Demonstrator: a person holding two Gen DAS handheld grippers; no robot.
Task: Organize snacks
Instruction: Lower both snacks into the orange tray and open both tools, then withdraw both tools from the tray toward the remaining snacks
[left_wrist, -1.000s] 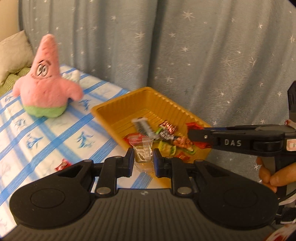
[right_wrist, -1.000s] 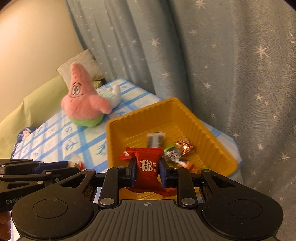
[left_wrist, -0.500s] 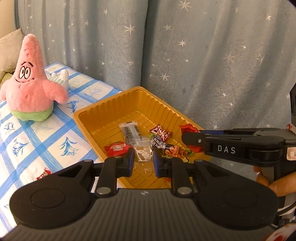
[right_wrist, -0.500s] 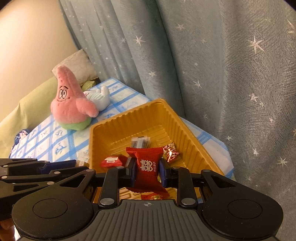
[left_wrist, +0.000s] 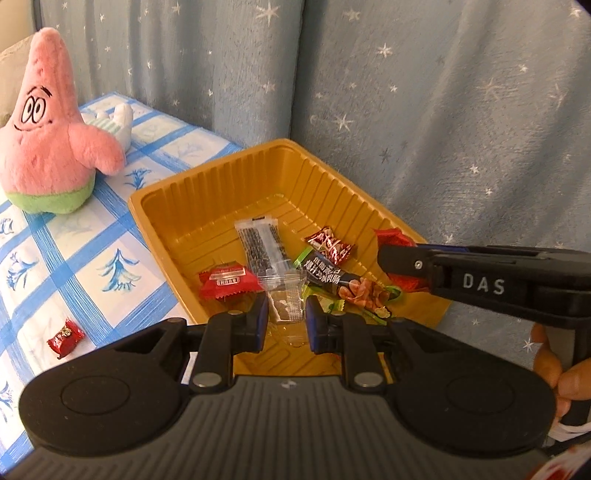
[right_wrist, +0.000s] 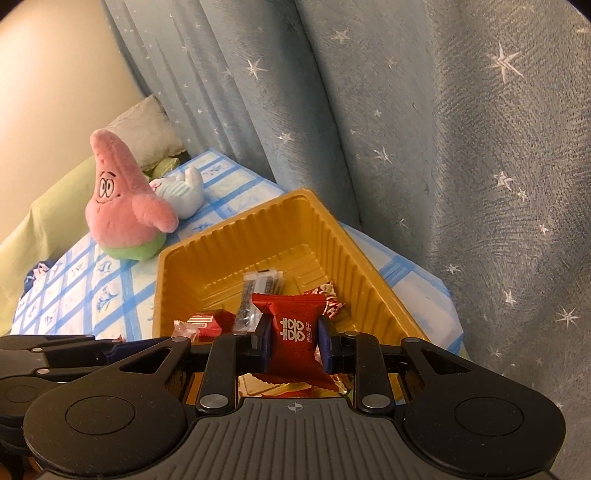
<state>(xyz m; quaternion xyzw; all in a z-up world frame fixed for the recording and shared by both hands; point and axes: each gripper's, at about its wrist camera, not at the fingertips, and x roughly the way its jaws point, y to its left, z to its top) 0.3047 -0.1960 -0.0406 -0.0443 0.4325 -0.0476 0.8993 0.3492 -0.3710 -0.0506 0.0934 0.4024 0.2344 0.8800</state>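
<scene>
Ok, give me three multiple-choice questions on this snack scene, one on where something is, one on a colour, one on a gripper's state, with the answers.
1. Where does the small red candy outside the tray lie?
A. On the blue checked cloth
B. On the pink plush star
C. On the curtain

2. What colour is the tray?
A. White
B. Golden yellow
C. Green

3. What is the right gripper doing?
A. Open and empty
B. Shut on a clear packet
C. Shut on the red packet

Answers:
1 A: the candy sits on the cloth left of the tray, apart from the plush.
2 B: its ribbed walls are golden yellow in both views.
3 C: the red packet with white characters is pinched between its pads; the clear packet is in the left gripper.
</scene>
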